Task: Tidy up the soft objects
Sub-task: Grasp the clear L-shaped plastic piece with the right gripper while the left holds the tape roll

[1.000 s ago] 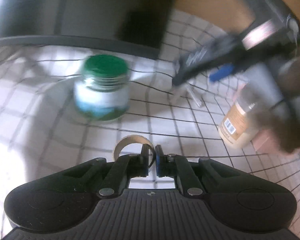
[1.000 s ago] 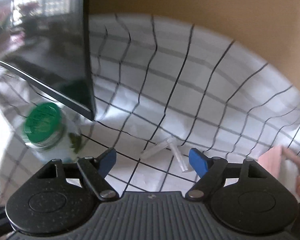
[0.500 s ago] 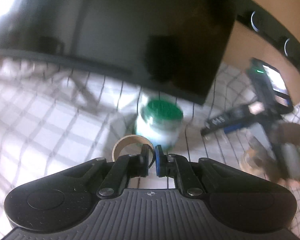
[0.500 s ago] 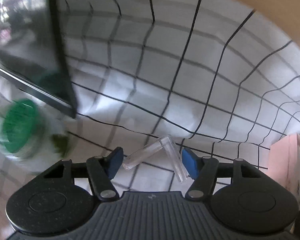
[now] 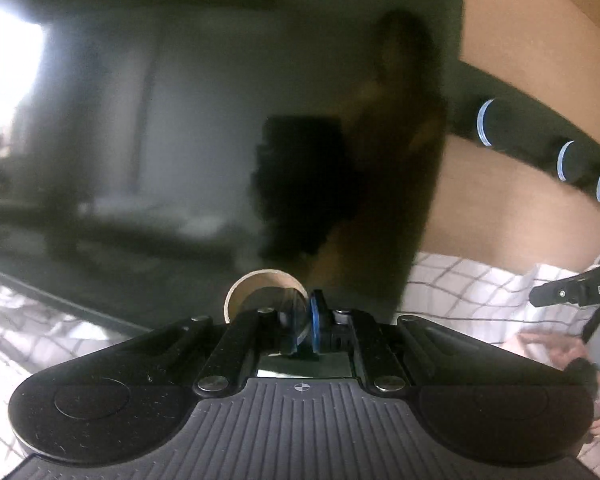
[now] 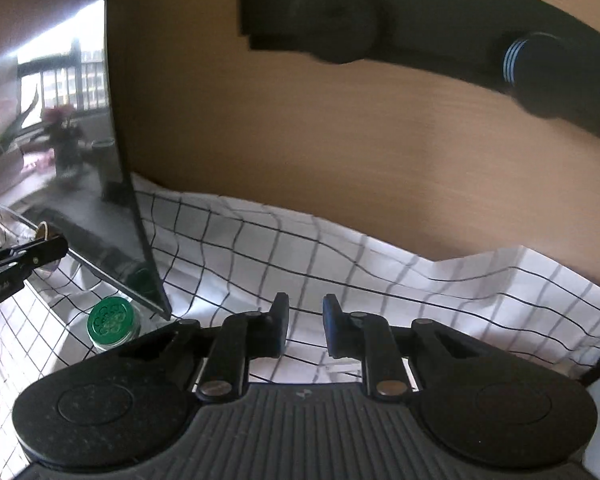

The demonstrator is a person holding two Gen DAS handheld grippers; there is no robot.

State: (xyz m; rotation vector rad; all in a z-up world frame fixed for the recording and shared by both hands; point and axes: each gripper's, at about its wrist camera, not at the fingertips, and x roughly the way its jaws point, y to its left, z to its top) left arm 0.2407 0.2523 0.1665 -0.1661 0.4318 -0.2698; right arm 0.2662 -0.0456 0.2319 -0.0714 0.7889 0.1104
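Your left gripper point(image 5: 303, 322) has its fingers pinched on the wall of a tape roll point(image 5: 262, 292), gripped at the rim so the ring stands proud of the tips, probably for carrying. It is lifted off the checked cloth point(image 6: 340, 256) and faces the dark monitor point(image 5: 220, 120). Your right gripper point(image 6: 305, 326) hangs level above the cloth on the worktop, fingers at a narrow gap, holding nothing. A green-lidded jar point(image 6: 111, 322) stands below the monitor's corner.
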